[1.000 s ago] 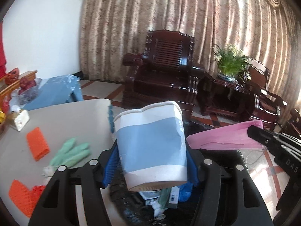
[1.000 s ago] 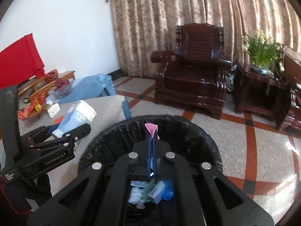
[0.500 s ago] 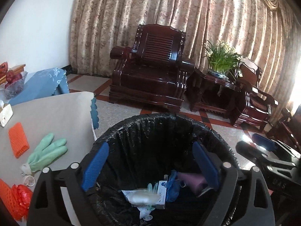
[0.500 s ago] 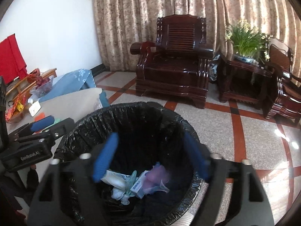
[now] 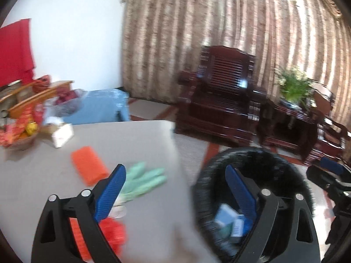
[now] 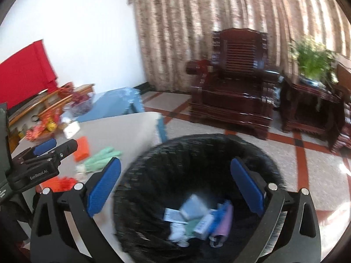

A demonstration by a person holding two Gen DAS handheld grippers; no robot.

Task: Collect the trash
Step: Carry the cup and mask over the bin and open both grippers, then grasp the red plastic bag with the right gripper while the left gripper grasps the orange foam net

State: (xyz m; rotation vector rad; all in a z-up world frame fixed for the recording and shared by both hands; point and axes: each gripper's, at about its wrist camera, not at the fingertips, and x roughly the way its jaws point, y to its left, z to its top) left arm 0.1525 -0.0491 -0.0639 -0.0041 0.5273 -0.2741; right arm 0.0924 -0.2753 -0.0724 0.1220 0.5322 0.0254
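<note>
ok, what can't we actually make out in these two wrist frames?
- Left wrist: items in the trash bin are motion-blurred and partly behind the left tool.
- Left wrist: red-orange netting at the table edge is smeared and cut by the tool frame.
- Right wrist: labels on the bin's boxes are too blurred to read.

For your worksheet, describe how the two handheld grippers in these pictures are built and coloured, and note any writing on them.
Both the left gripper and the right gripper are matte black frames with silver bolt heads. Each has two flat, ribbed blue pads. Seen from the right wrist view, the left gripper's side carries white "GenRobot.AI" lettering. No cables or sleeves show.
</note>
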